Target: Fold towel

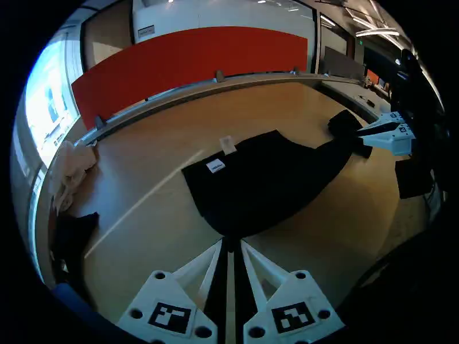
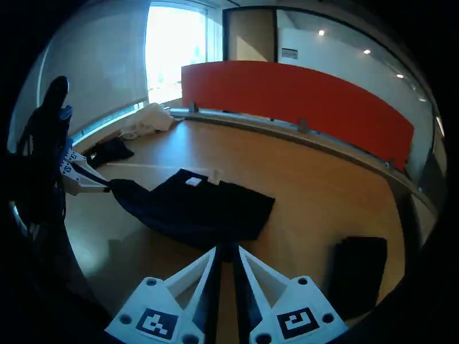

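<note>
Pale wood forms the broad surface [image 1: 143, 229], backed by a long red divider [image 1: 189, 57] along its far edge. Across the middle lies the black towel [image 1: 264, 178], partly lifted and stretched between two corners. The left hand-held gripper [image 1: 231, 252] has its fingers nearly together, pinching one corner; the right hand-held gripper [image 2: 228, 252] is likewise narrow, clamped on the opposite corner. A heap of white cloth [image 1: 72, 166] sits near the surface's edge, and a small white tag [image 1: 216, 166] shows on the towel
</note>
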A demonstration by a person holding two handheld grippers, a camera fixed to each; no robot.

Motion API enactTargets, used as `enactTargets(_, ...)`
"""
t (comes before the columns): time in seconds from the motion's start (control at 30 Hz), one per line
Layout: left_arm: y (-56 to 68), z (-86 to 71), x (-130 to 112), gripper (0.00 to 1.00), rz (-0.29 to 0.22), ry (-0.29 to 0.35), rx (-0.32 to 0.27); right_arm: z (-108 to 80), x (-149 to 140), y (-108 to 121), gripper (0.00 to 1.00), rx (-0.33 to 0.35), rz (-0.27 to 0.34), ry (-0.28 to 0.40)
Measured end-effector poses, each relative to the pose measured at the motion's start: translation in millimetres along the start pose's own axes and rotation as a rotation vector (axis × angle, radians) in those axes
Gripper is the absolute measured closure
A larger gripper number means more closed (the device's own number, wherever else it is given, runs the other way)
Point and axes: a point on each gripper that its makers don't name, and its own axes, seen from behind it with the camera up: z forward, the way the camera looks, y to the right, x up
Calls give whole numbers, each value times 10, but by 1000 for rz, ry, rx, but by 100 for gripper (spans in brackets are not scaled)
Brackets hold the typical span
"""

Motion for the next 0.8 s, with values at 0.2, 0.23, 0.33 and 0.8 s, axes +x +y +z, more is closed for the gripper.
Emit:
enactTargets(0.2,33,-129,16,93,7,-6,-5,-149,82,-60,87,6,1,7)
enactTargets(0.23,38,-142,15,93,9,-9,-5,-165,86,-72,87,9,3,7)
enactTargets(0.33,53,-182,16,93,12,-11,-4,-212,100,-102,87,14,8,8)
enactTargets(0.8,99,-220,23,93,-8,-6,-11,-261,82,-95,87,8,8,-1)
